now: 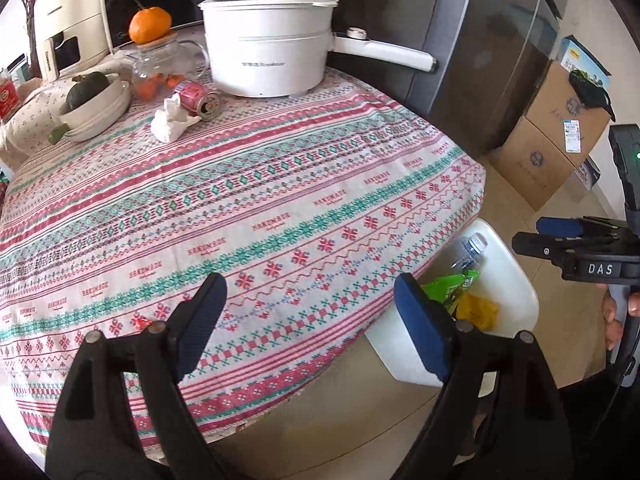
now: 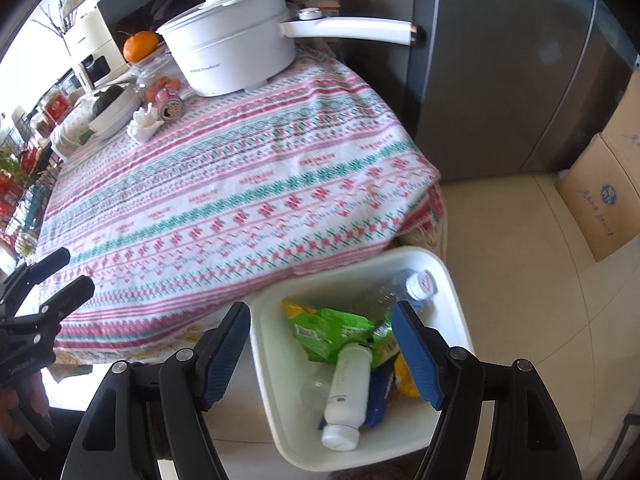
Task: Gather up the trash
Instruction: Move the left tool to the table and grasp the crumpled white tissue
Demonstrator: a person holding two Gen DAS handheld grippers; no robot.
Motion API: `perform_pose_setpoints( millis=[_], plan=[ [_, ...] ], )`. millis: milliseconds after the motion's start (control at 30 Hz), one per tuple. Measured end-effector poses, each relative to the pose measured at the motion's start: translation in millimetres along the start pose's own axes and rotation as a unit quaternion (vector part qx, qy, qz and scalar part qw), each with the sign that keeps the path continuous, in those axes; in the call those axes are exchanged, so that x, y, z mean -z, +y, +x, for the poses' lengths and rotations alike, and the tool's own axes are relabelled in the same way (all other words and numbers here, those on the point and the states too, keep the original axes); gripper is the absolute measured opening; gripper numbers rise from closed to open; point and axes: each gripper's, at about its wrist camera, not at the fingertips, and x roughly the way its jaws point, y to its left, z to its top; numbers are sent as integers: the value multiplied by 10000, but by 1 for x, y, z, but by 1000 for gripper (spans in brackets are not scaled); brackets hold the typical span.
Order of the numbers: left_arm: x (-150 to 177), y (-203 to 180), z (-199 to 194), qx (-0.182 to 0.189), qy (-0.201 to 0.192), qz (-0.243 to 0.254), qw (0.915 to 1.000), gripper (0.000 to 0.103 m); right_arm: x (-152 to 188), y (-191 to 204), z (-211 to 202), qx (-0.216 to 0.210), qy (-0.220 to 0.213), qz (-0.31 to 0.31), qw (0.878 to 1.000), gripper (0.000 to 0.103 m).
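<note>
While both grippers (image 1: 308,320) (image 2: 322,356) gape empty, reach 11 o'clock — pinch the tissue (image 1: 172,122), then the can (image 1: 199,100) — 2 left for the bin (image 2: 452,280).

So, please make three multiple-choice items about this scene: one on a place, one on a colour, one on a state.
1. Where does the white trash bin stand?
A. on the floor beside the table
B. on the tablecloth
C. on the cardboard boxes

2. What colour is the snack bag in the bin?
A. green
B. black
C. purple

3. How is the right gripper?
A. shut on a bottle
B. open and empty
C. shut on a tissue

Answers:
1 A, the bin stands on the tiles at the edge of the tablecloth.
2 A, the bag beside the white bottle is bright green.
3 B, its jaws stand apart above the bin and nothing touches the pads.
</note>
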Motion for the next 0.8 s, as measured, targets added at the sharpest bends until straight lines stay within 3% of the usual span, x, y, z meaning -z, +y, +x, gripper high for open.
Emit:
perform_pose_setpoints(
  millis=[433, 633, 800],
  plan=[
    [-35, 81, 17, -646, -127, -567, 9962, 86, -30, 49, 14, -247, -145, -65, 9996, 76],
    [-70, 132, 52, -500, -271, -1134, 9919, 86, -46, 59, 30, -226, -192, -15, 9996, 76],
    [-102, 158, 94, -586, -397, -1383, 9879, 86, -60, 61, 40, -171, -229, -3, 9996, 76]
  ],
)
